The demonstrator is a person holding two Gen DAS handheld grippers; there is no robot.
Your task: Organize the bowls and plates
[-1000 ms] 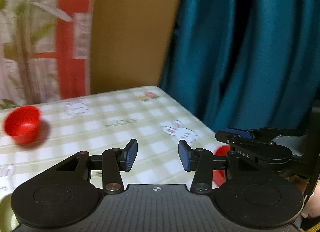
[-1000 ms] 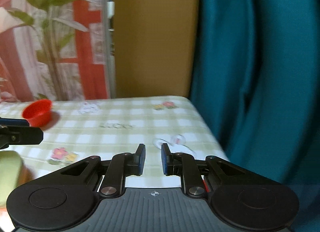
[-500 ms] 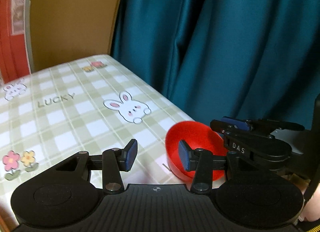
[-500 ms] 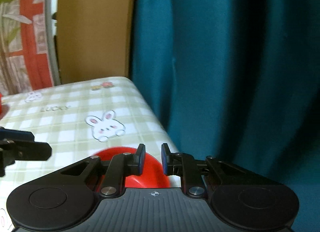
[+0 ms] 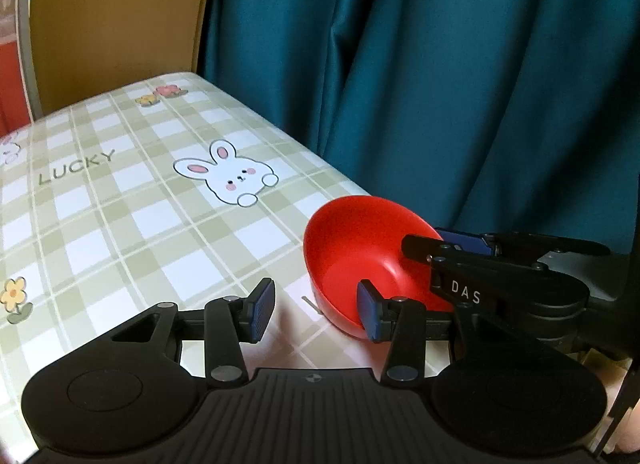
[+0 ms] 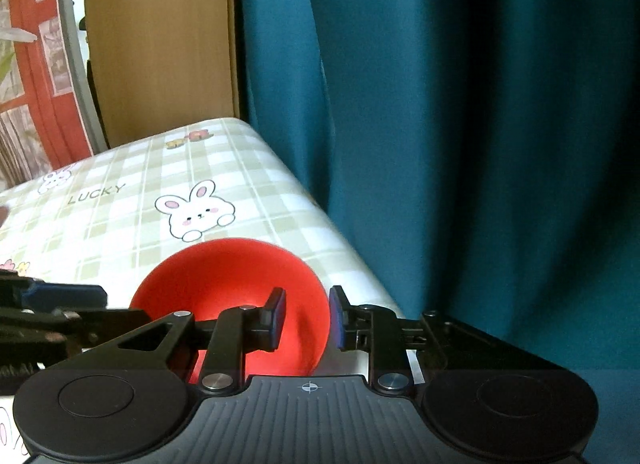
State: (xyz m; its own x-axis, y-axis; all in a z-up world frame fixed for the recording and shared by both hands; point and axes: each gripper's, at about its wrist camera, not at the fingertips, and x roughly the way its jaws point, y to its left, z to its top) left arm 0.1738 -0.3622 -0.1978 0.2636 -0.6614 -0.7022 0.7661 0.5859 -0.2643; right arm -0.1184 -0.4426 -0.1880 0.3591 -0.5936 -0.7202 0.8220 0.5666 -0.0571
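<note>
On the tablecloth (image 5: 120, 224): "LUCKY" | right tool (image 6: 306, 318): "DAS"

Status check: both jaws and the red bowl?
Left gripper open, nothing held. Right gripper open, jaws just widening astride the red bowl rim, no grip yet. Bowl upright near the table edge. Nothing in the way.

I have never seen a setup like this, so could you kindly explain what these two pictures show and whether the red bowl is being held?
A person holds a two-finger gripper in each hand, each carrying a camera looking along its fingers. The left gripper is open and empty. The right gripper, whose jaws have just been opening, straddles the rim of the red bowl without visibly pressing it. The bowl sits near the edge of the checked tablecloth, beside a teal curtain. Nothing is held.
</note>
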